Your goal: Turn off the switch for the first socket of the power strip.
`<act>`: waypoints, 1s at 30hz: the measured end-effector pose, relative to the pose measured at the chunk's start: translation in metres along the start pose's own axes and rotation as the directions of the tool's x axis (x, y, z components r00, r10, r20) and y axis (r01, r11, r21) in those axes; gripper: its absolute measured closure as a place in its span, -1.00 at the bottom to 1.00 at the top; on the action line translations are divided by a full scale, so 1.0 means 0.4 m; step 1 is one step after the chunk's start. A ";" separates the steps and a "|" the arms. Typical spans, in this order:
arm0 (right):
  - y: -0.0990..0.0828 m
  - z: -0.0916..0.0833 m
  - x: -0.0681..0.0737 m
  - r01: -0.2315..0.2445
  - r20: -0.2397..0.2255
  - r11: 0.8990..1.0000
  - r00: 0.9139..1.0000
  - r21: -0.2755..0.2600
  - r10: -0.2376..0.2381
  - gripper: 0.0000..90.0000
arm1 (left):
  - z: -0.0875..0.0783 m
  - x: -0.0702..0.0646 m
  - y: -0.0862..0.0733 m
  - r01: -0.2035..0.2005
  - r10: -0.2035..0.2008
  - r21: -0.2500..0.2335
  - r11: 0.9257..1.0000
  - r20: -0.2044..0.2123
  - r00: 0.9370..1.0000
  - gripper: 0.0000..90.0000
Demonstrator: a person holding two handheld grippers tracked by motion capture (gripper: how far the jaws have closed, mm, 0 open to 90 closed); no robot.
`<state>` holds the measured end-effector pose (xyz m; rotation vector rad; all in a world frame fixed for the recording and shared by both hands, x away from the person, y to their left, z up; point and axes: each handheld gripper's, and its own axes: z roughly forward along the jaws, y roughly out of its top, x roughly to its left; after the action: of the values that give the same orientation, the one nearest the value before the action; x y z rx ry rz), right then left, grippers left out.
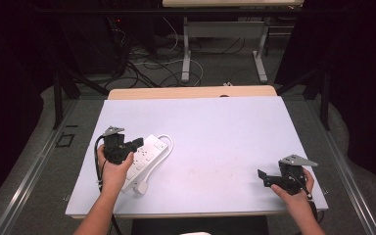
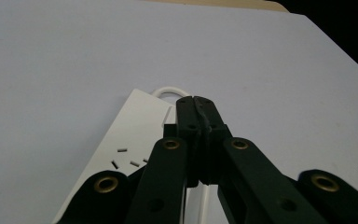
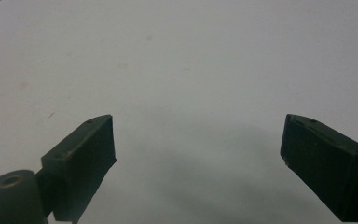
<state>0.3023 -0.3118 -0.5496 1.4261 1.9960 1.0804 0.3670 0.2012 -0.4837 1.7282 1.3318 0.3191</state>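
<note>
Currently listed: white power strip (image 1: 144, 157) at left centre of the high view on the white table (image 1: 225, 142), left gripper (image 1: 136, 143) pressed closed over it; right gripper (image 1: 264, 178) lower right, jaws apart, holding nothing.

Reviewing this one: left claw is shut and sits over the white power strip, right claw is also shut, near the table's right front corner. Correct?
Not quite. The right claw is open: the right gripper view shows its two jaws standing wide apart with bare table between them. The rest holds: the left claw is shut over the white power strip, and the right one sits near the table's right front corner.
</note>
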 end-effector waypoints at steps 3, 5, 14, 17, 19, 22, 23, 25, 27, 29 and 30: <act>0.000 0.000 -0.001 0.007 0.001 1.000 1.000 -0.002 -0.007 -0.79 | 0.016 -0.006 0.001 0.004 -0.004 0.006 1.000 0.001 1.000 1.00; 0.000 0.000 -0.002 0.010 0.001 1.000 1.000 0.000 -0.010 -0.79 | 0.020 -0.005 0.001 0.000 0.000 0.010 1.000 0.000 1.000 1.00; 0.002 -0.003 -0.001 -0.001 0.000 1.000 1.000 -0.006 0.001 -0.79 | 0.046 0.000 -0.022 -0.001 0.001 0.044 0.999 -0.002 1.000 1.00; 0.003 -0.002 0.000 0.000 -0.001 1.000 1.000 -0.003 0.000 -0.79 | 0.053 -0.003 -0.028 0.000 -0.001 0.071 0.997 0.005 1.000 1.00; 0.003 0.000 0.001 0.000 0.005 1.000 1.000 -0.010 0.000 -0.79 | 0.055 -0.004 -0.029 -0.002 0.002 0.068 0.998 0.006 1.000 1.00; 0.003 0.001 0.001 0.003 0.004 1.000 1.000 -0.008 -0.003 -0.79 | 0.057 -0.002 -0.035 -0.015 0.015 0.095 0.995 0.007 1.000 1.00; 0.003 0.000 0.001 0.002 0.002 1.000 1.000 -0.008 -0.002 -0.79 | 0.057 -0.002 -0.035 -0.015 0.015 0.095 0.995 0.007 1.000 1.00; 0.004 -0.001 0.000 0.003 -0.005 1.000 1.000 -0.003 -0.003 -0.79 | 0.060 -0.002 -0.040 -0.010 0.010 0.091 0.996 0.002 1.000 1.00; 0.004 -0.002 -0.002 0.004 -0.003 1.000 1.000 -0.007 -0.004 -0.79 | 0.061 -0.002 -0.042 -0.011 0.011 0.098 0.995 -0.001 1.000 1.00; 0.004 -0.002 -0.003 0.003 -0.004 1.000 1.000 -0.007 -0.003 -0.79 | 0.063 -0.004 -0.046 -0.010 0.010 0.110 0.994 0.000 1.000 1.00; 0.004 -0.002 -0.003 0.003 -0.004 1.000 1.000 -0.007 -0.003 -0.79 | 0.063 -0.004 -0.046 -0.010 0.010 0.110 0.994 0.000 1.000 1.00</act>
<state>0.3029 -0.3128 -0.5480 1.4180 1.9951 1.0886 0.3716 0.1878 -0.5114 1.8261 1.3637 0.2556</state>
